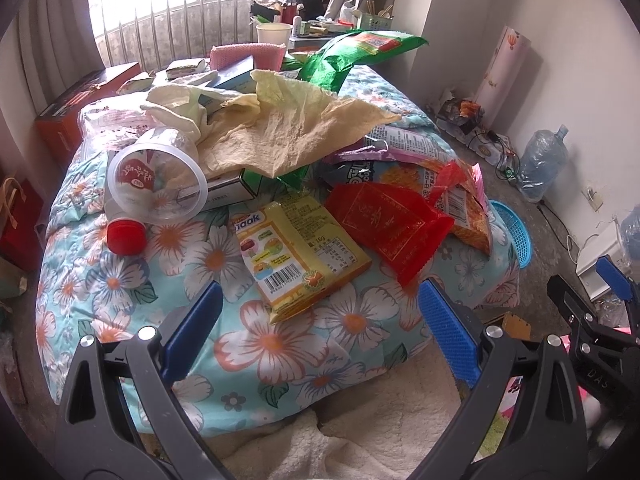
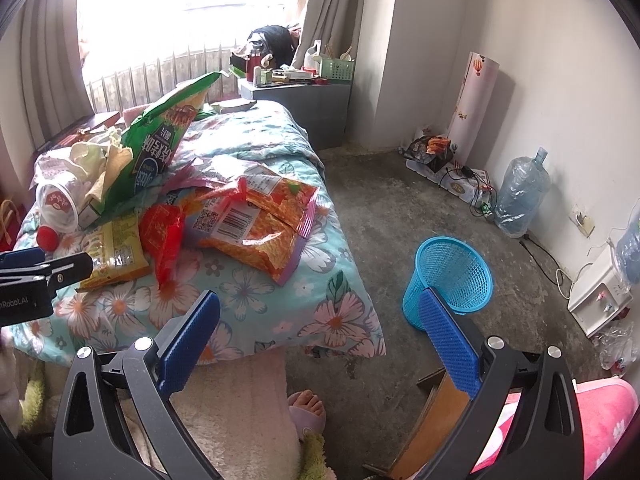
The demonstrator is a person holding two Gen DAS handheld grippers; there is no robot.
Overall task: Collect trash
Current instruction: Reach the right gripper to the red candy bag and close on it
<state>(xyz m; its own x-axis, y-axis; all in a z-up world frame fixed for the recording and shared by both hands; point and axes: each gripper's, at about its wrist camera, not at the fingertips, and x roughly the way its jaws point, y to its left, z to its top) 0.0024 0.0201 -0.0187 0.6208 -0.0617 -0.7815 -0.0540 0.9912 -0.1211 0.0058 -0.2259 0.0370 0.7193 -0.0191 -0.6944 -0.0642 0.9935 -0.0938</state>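
Trash lies piled on a floral quilt (image 1: 320, 340): a yellow snack wrapper (image 1: 300, 252), a red wrapper (image 1: 392, 220), an orange snack bag (image 2: 260, 220), a green bag (image 2: 160, 140), crumpled yellow paper (image 1: 288, 128), a clear plastic cup (image 1: 156, 180) and a red cap (image 1: 126, 234). A blue mesh bin (image 2: 452, 280) stands on the floor right of the bed. My left gripper (image 1: 320, 320) is open, just short of the yellow wrapper. My right gripper (image 2: 320, 328) is open and empty over the bed's corner, with the bin beside its right finger.
A grey nightstand (image 2: 304, 108) with clutter stands at the bed's far end. A water jug (image 2: 520, 196), cables and a white box (image 2: 600, 292) line the right wall. A foot in a slipper (image 2: 306, 408) is on the concrete floor below.
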